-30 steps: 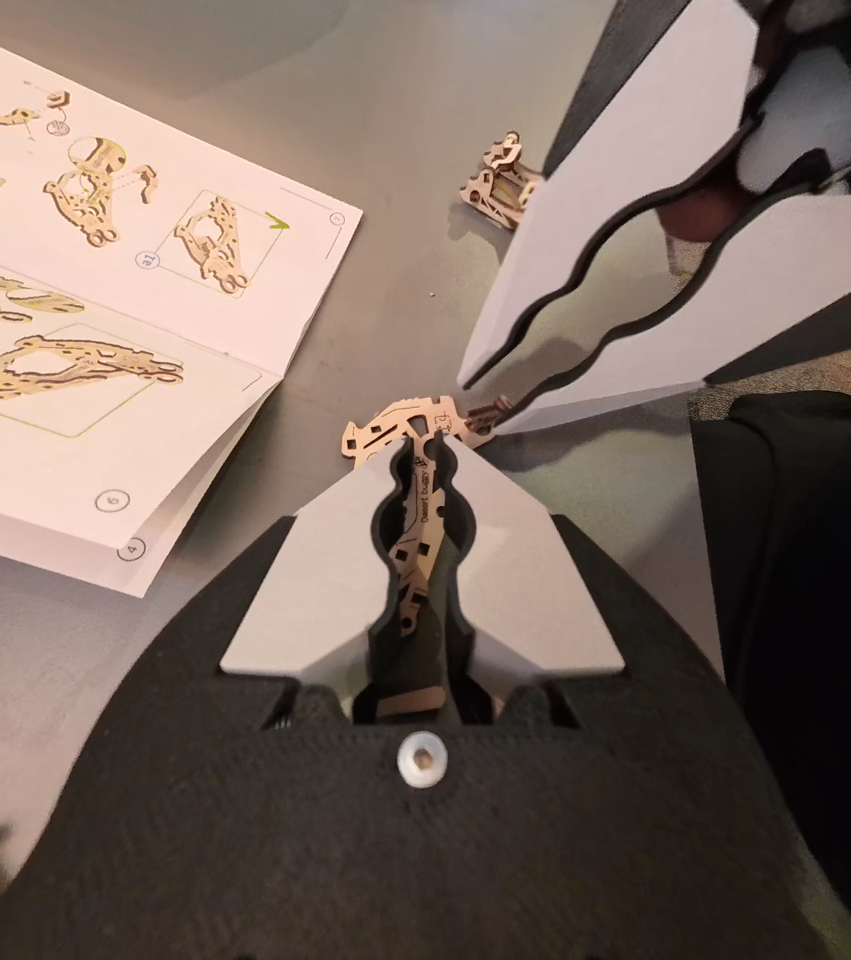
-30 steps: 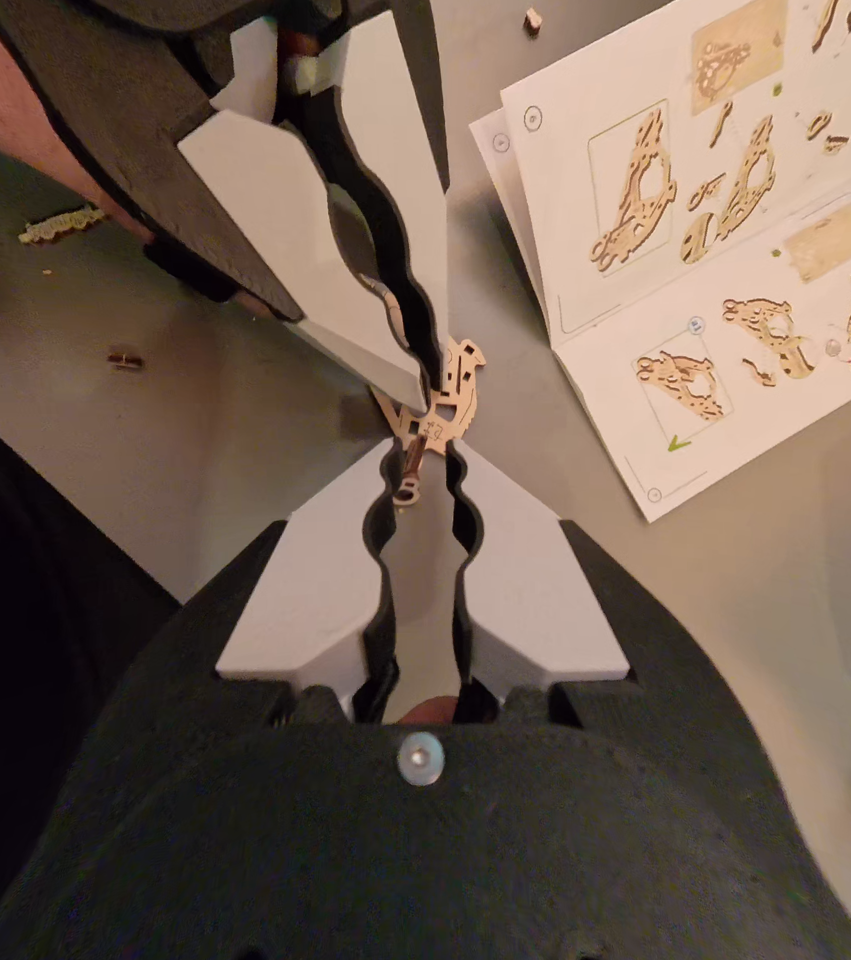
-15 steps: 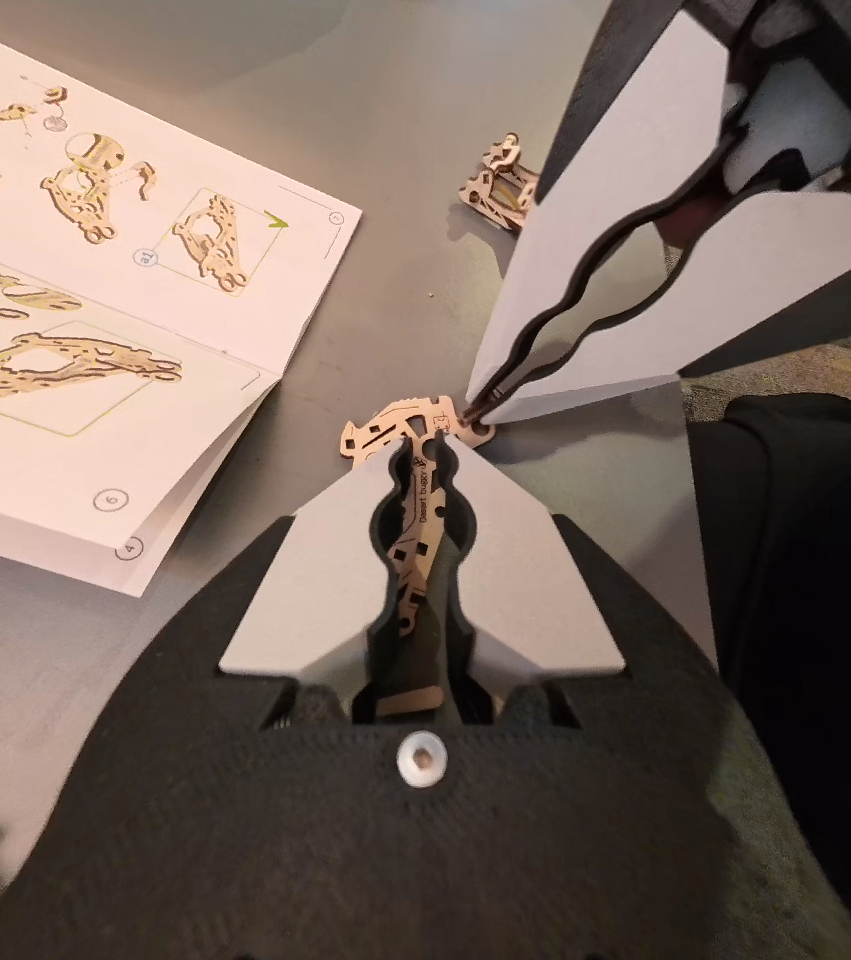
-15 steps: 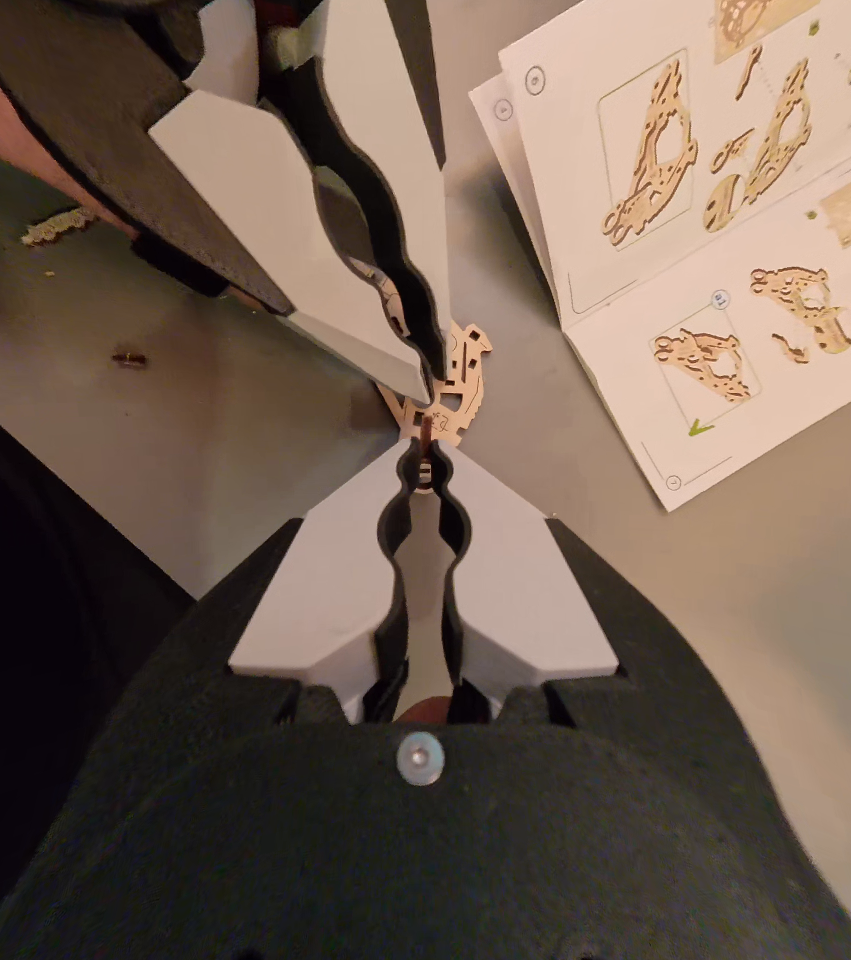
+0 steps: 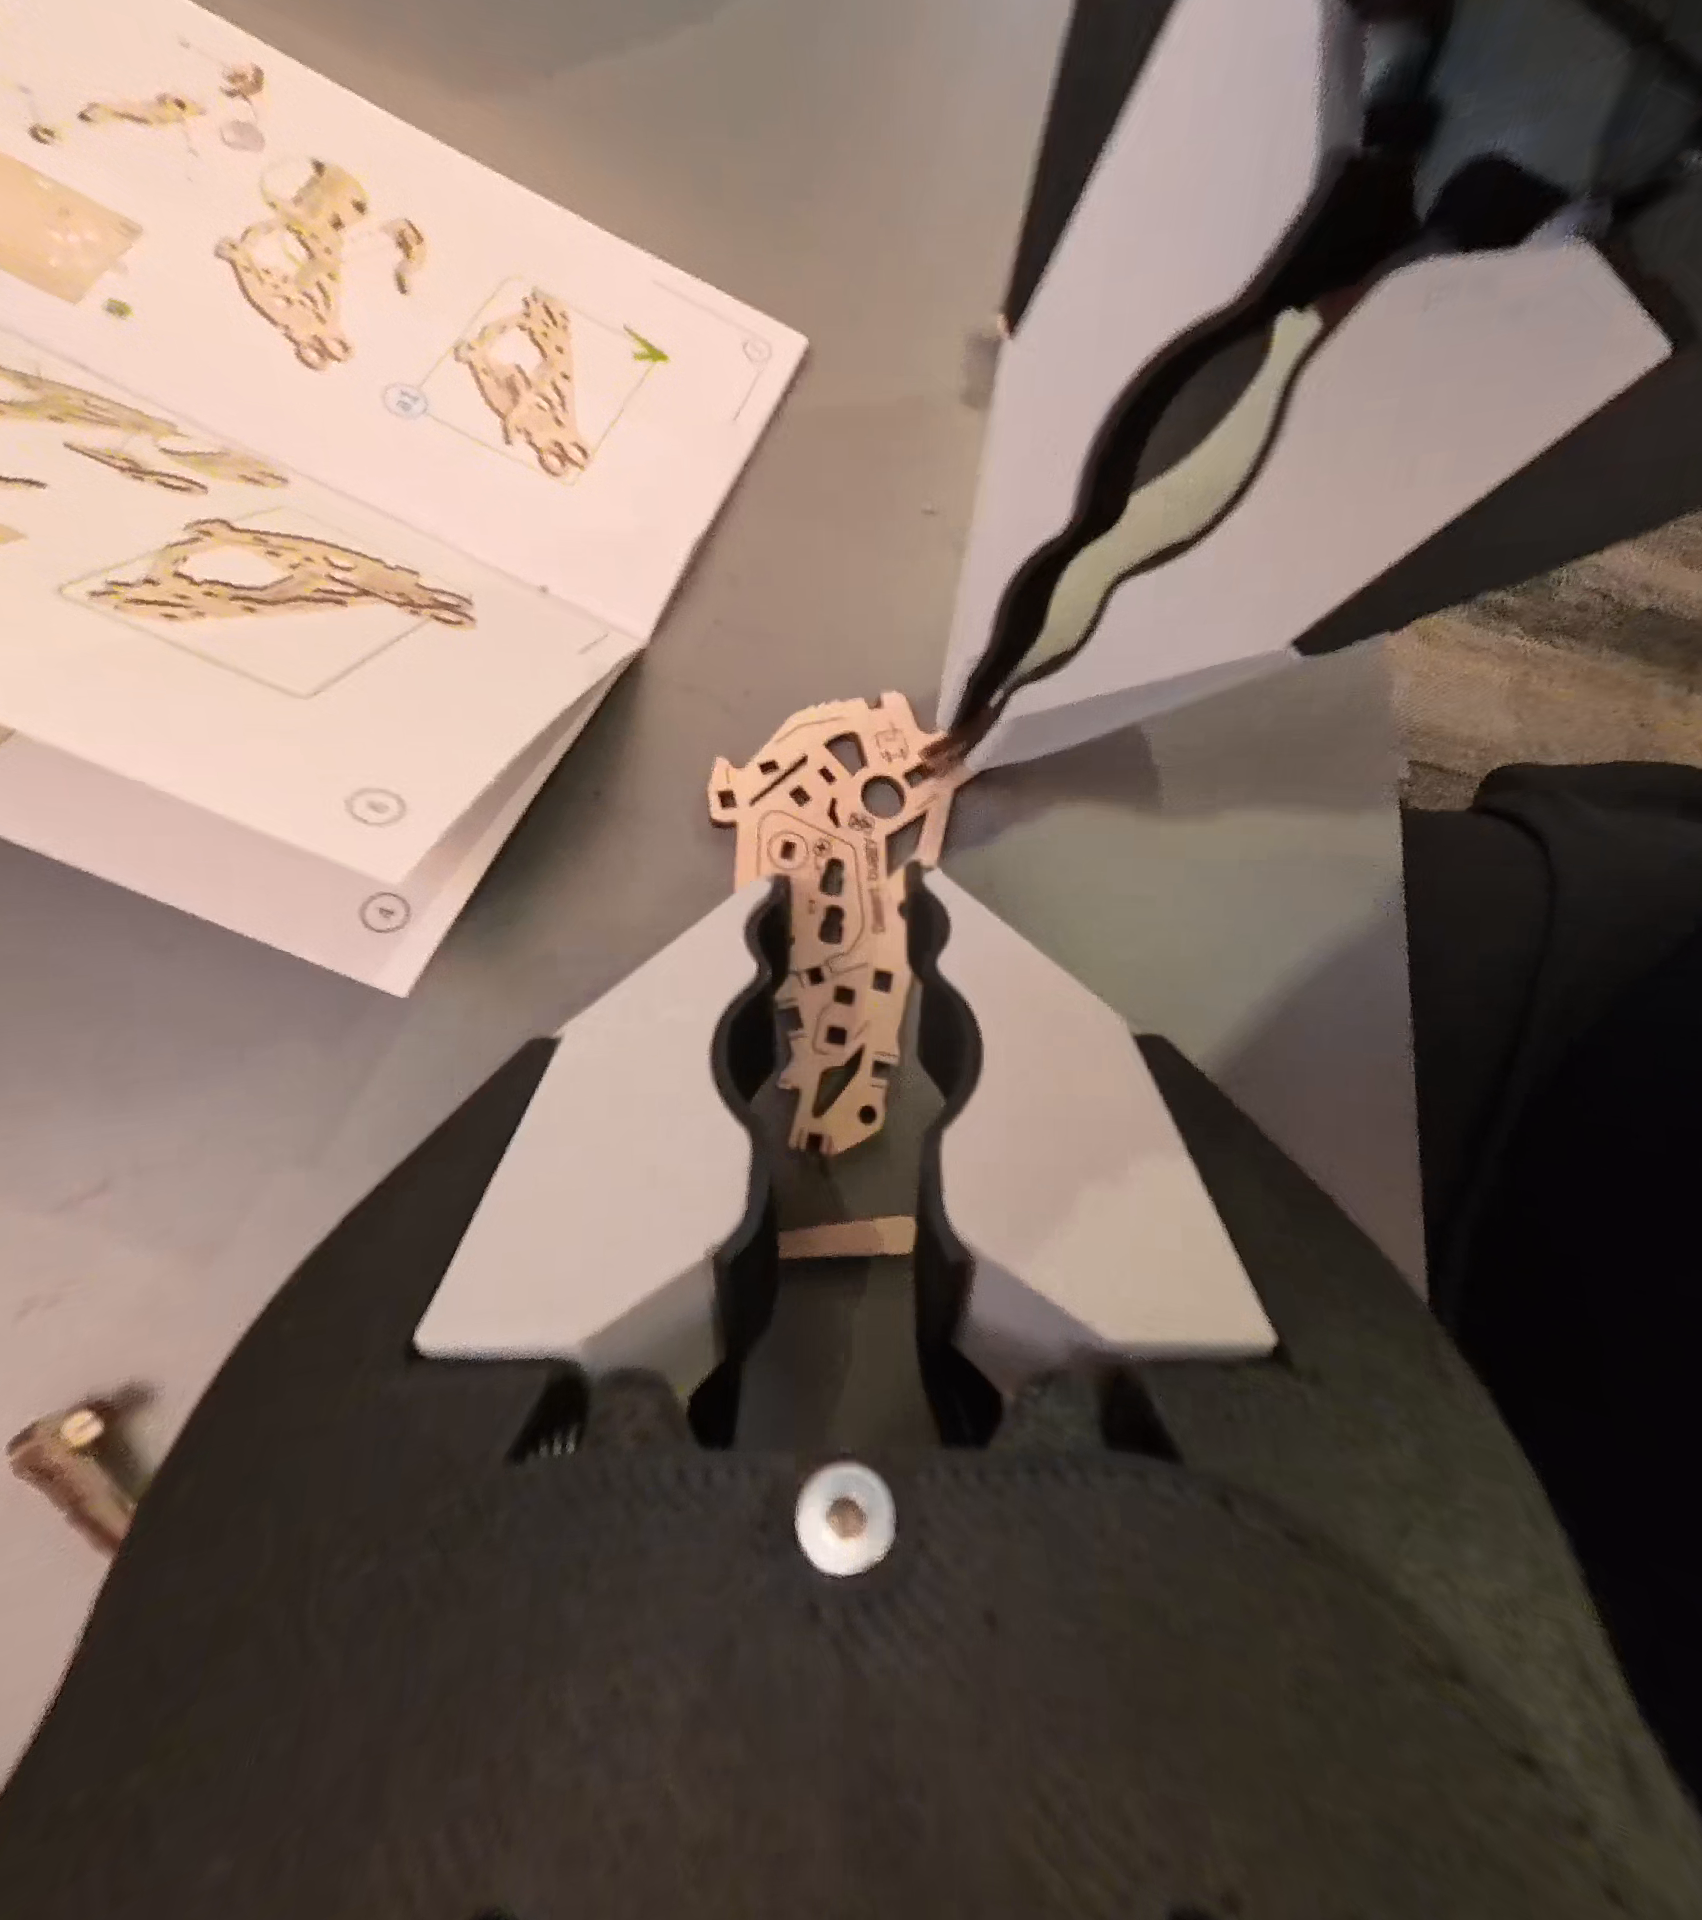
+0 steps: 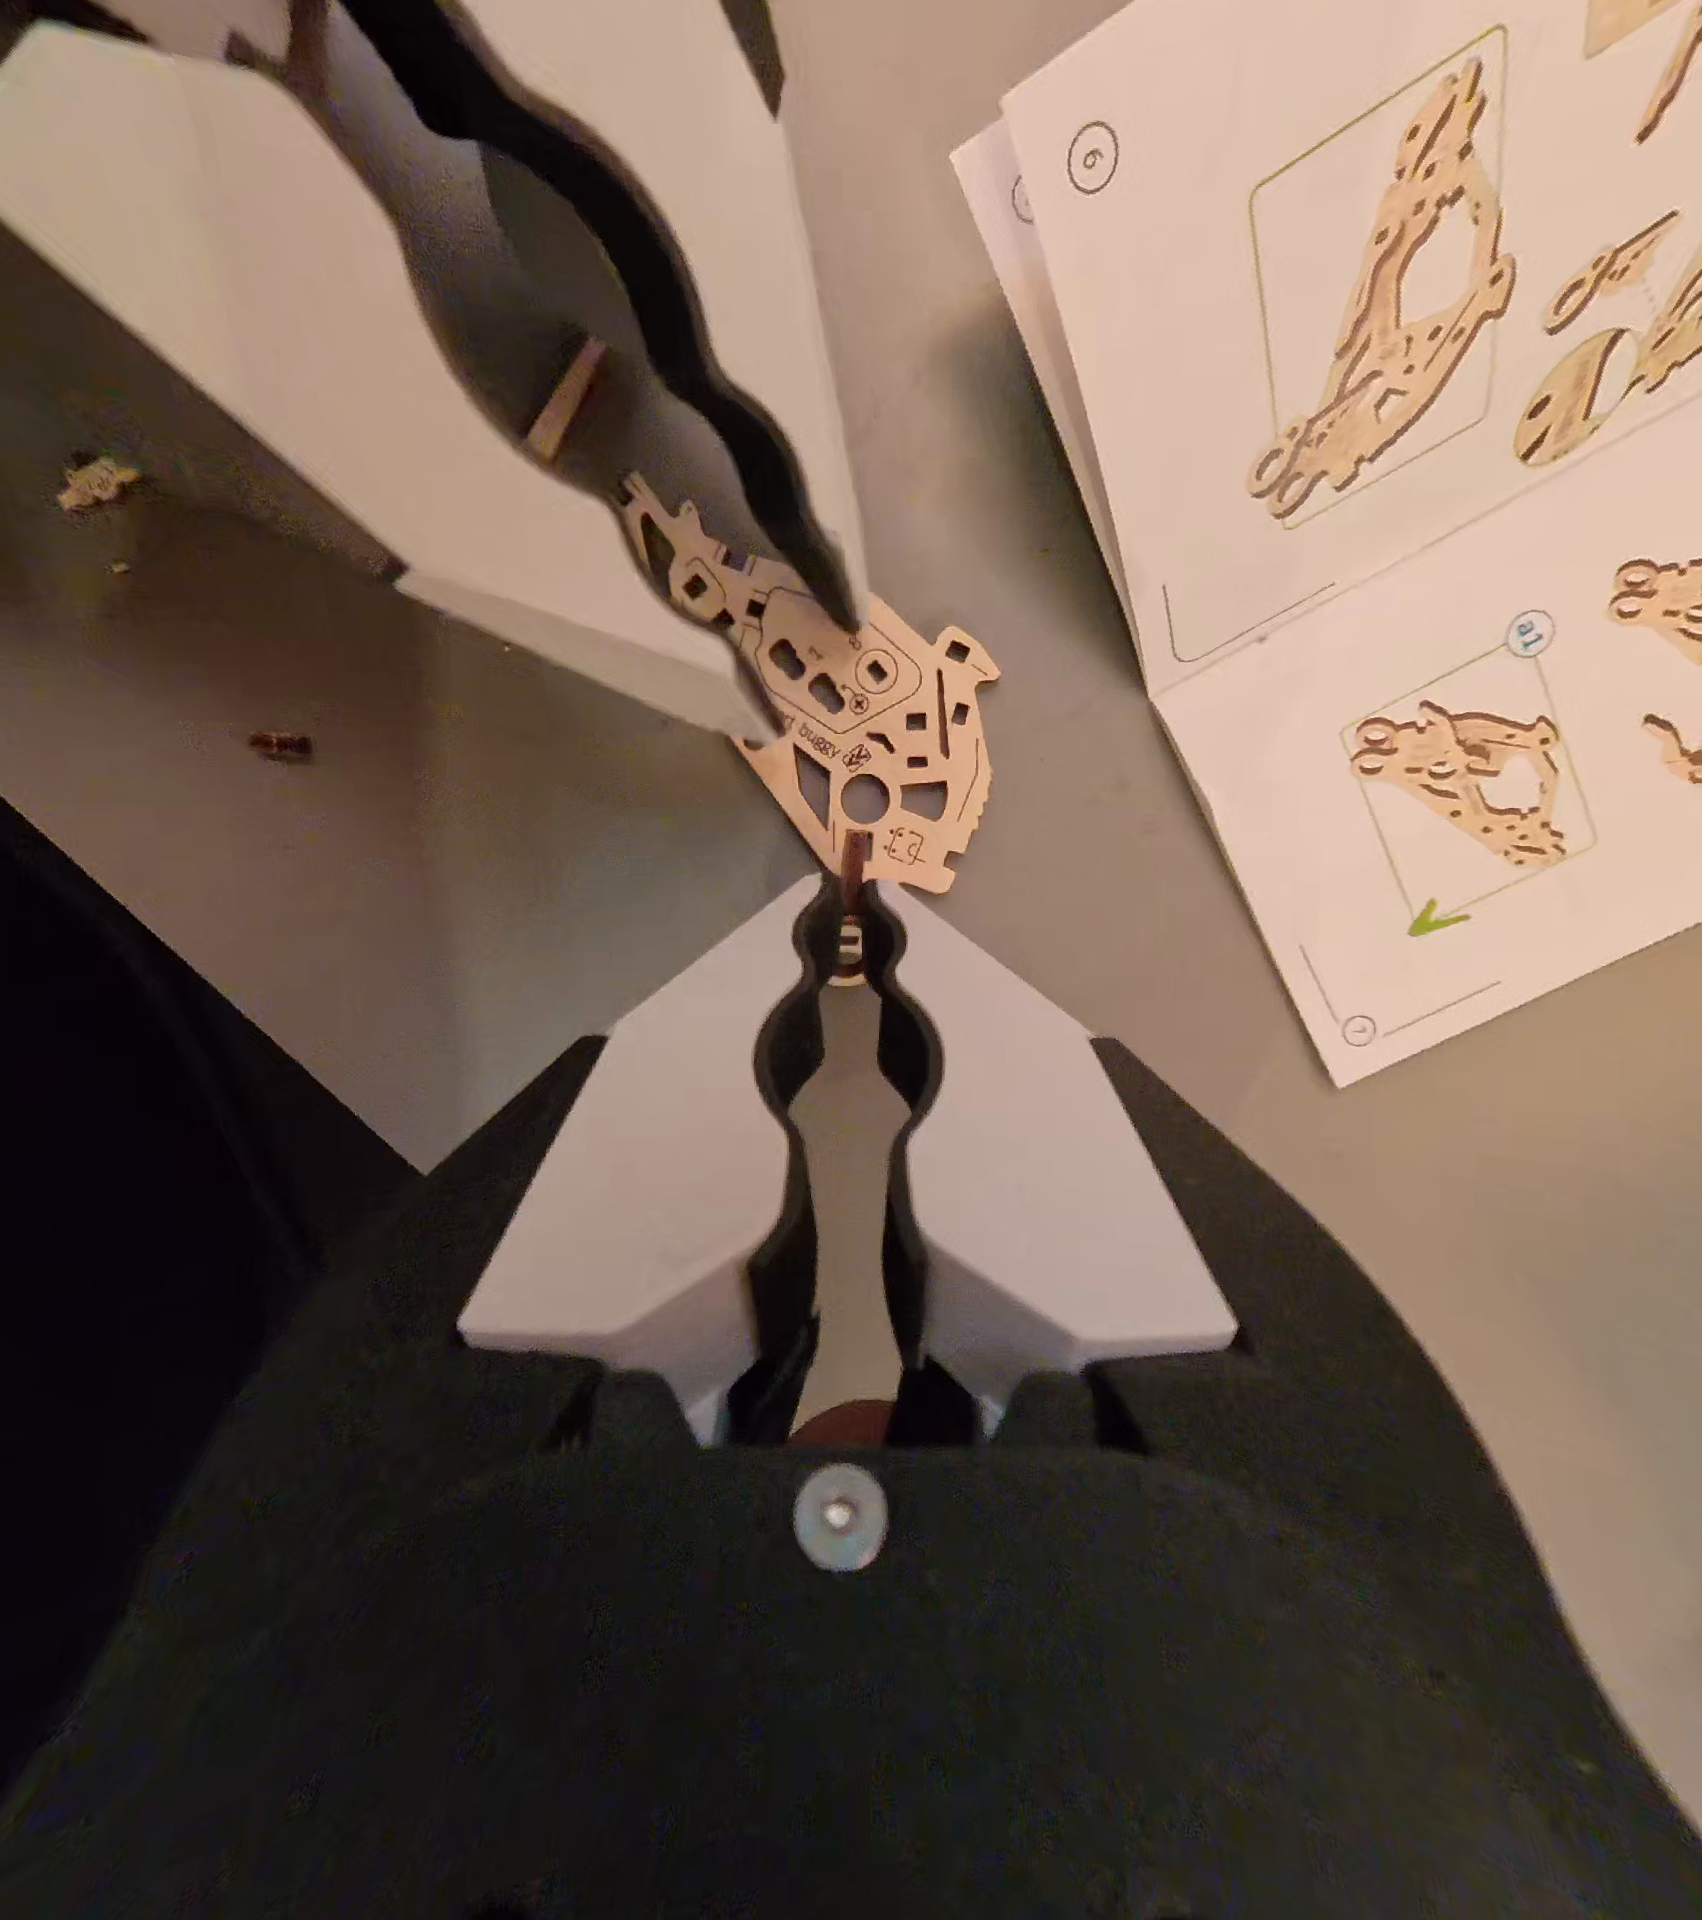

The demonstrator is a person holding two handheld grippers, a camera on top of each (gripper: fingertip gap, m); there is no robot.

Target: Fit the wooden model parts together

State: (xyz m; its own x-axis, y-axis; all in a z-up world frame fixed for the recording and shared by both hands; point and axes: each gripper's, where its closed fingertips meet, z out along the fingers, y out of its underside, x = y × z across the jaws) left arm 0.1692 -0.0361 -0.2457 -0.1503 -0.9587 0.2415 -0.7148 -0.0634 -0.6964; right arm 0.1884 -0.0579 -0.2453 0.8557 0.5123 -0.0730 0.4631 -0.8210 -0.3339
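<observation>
The flat wooden plate (image 5: 831, 914), a thin laser-cut sheet pierced with slots and a round hole, is held above the grey bench (image 5: 514, 1091), with the left gripper (image 5: 842, 883) clamped across its narrow lower half and its broad, cut-out head sticking out past the fingertips. It looks very light and stiff along its face, but the webs between the cut-outs seem thin enough to snap if twisted or levered, so the present hold across the solid middle band seems the sound one; a grip on the toothed rim would likely chip it. The right gripper (image 6: 849, 914) is closed on a small dark wooden peg (image 6: 855, 868), its pads pinching the peg's rear end while the front tip meets a slot at the plate's edge just beside the round hole. Such a peg probably slips or pivots easily between the pads, so pushing straight along its length seems safest. An open instruction booklet (image 5: 203, 520) lies nearby.
</observation>
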